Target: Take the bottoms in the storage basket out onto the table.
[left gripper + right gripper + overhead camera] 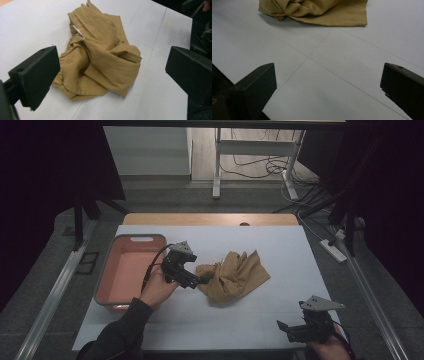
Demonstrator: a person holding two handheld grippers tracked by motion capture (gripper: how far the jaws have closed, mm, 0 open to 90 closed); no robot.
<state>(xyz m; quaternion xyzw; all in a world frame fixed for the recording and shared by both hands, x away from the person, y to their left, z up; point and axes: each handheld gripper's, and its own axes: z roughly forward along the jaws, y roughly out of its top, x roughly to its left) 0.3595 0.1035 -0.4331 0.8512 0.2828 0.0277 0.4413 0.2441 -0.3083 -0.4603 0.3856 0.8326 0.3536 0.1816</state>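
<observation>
A crumpled mustard-yellow cloth garment (234,276) lies in a heap near the middle of the white table cover (280,250). My left gripper (202,281) sits at the heap's left edge, jaws open, nothing held; in the left gripper view the cloth (100,55) lies just ahead between the wide-apart jaws, a small white tag (78,31) showing. My right gripper (282,327) rests near the table's front right edge, open and empty. In the right gripper view the cloth (319,11) lies farther off at the top.
A pink rectangular tub (129,270) stands at the table's left side, right beside my left hand. Beyond the table's far wooden edge (210,219) is grey floor with a white frame leg (217,165) and cables. Dark curtains flank both sides.
</observation>
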